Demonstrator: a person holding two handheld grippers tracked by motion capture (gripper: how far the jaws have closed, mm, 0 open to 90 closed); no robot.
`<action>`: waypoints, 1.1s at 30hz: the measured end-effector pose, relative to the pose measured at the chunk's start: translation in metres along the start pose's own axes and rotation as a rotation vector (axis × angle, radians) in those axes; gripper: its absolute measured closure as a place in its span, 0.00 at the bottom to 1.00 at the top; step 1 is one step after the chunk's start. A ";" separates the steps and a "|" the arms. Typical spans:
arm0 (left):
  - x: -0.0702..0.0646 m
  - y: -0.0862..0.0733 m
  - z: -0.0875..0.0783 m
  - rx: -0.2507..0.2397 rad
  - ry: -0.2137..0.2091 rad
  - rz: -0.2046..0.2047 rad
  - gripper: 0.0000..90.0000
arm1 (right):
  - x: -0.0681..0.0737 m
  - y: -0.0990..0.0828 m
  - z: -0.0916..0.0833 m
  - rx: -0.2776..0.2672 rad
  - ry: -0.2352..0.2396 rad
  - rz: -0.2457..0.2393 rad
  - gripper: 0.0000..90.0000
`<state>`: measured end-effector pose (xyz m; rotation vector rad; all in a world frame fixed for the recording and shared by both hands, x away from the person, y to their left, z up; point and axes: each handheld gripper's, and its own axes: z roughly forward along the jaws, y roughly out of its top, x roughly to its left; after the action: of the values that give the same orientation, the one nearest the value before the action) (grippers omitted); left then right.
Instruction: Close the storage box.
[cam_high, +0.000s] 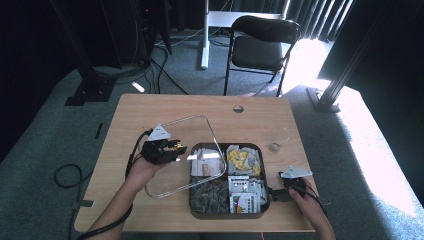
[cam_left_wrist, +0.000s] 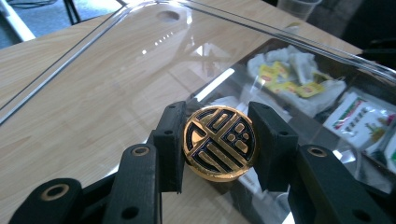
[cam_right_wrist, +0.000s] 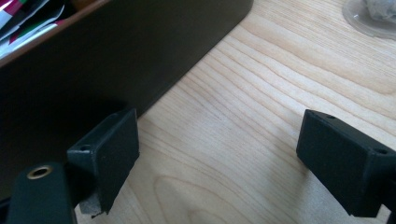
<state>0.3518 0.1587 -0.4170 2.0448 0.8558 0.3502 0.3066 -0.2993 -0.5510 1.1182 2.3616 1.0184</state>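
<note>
My left gripper (cam_high: 176, 149) is shut on the round gold knob (cam_left_wrist: 218, 140) of a clear lid (cam_high: 192, 131). The lid (cam_left_wrist: 116, 70) is held tilted, partly over the left side of a dark compartment box (cam_high: 265, 172) and partly over the table to its left. The box holds yellow-tagged tea bags (cam_high: 242, 159), white sachets with red and green print (cam_high: 245, 192) and dark packets (cam_high: 210, 192). My right gripper (cam_high: 276, 194) stands open low on the table against the box's right wall (cam_right_wrist: 93, 56), with bare wood between its jaws (cam_right_wrist: 219, 149).
A clear plastic cup (cam_high: 278, 139) stands on the wooden table (cam_high: 150, 107) just past the box's far right corner. A cable hole (cam_high: 238, 108) sits near the far edge. Beyond the table stands a black folding chair (cam_high: 260, 45).
</note>
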 end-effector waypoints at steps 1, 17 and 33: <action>0.000 0.000 0.000 0.000 0.000 0.000 0.66 | 0.000 0.000 0.000 0.000 0.000 0.001 0.14; -0.041 0.012 0.021 0.016 -0.117 0.106 0.66 | 0.000 0.000 0.000 0.000 0.001 0.002 0.14; -0.069 0.020 0.043 0.025 -0.188 0.167 0.66 | 0.000 0.000 0.000 0.001 0.001 0.002 0.14</action>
<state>0.3332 0.0776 -0.4213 2.1389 0.5803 0.2344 0.3065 -0.2993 -0.5508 1.1208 2.3625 1.0188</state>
